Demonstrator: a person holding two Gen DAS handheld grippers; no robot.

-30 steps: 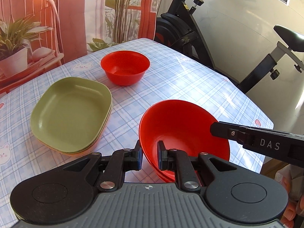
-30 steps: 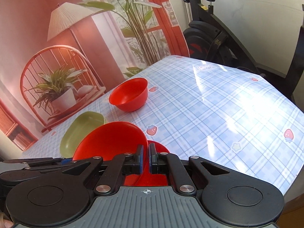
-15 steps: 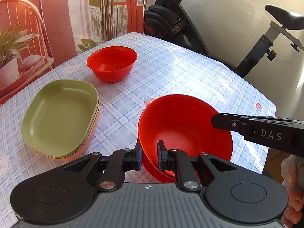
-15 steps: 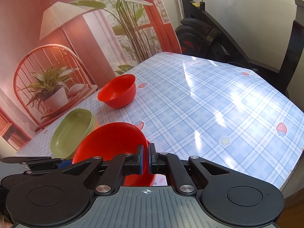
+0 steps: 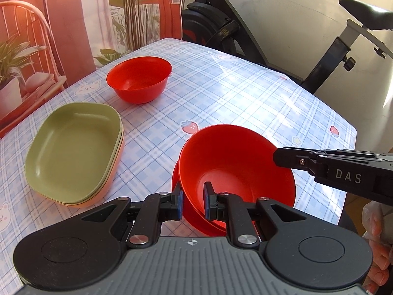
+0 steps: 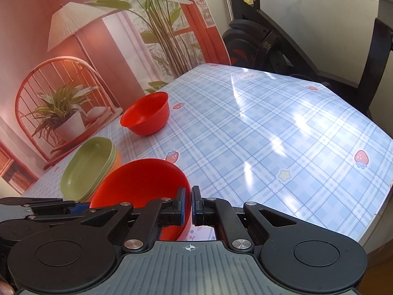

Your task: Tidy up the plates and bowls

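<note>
Red nested bowls [image 5: 235,162] clamped by both grippers — left [image 5: 192,202] easing open, right [image 6: 188,205]; green plates [image 5: 71,147] beside.

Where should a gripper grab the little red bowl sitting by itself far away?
Probably the thin rim of the little red bowl, coming down from above with one finger inside and one outside. It sits upright and open, its round wall is too wide to squeeze, and the side away from the green plates has bare tablecloth.
</note>
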